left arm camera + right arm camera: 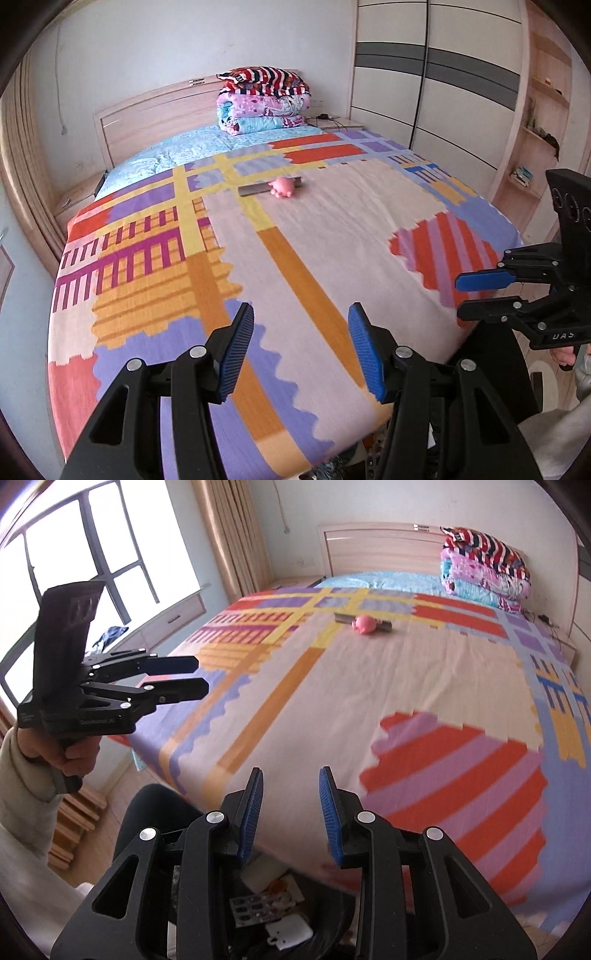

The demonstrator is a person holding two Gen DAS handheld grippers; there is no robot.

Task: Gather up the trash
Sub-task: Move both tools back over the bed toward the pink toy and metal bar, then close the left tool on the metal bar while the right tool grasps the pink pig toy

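The left gripper (301, 347) hangs over the near part of the bed (332, 236), its blue-padded jaws apart with nothing between them. Far ahead of it, on the patterned bedspread, a pink toy (283, 187) lies against a grey flat strip (255, 189); beyond those, at the headboard, folded quilts (263, 101) are stacked. To its right stand the wardrobe doors (436, 74) and open shelves (535, 122).

The right gripper (290, 812) is also parted and empty, its gap narrower than the left one's. Just below and behind its fingers sits a dark trash bin (332, 908) holding the trash (269, 904): a blister pack, white scraps and an orange bit. Only the right wrist view shows these contents clearly; the left wrist view catches no more than a dark edge under the bed's corner. The right wrist view alone also shows the window (74, 554), the curtain (229, 535) and the person's hand (62, 753) with a pale sleeve gripping the left tool's handle. The left wrist view alone shows the wardrobe and shelves.

Each camera sees the other tool from the side. On the right tool's body the letters "DAS" can be read in the left wrist view; the lettering on the left tool is too blurred to read.
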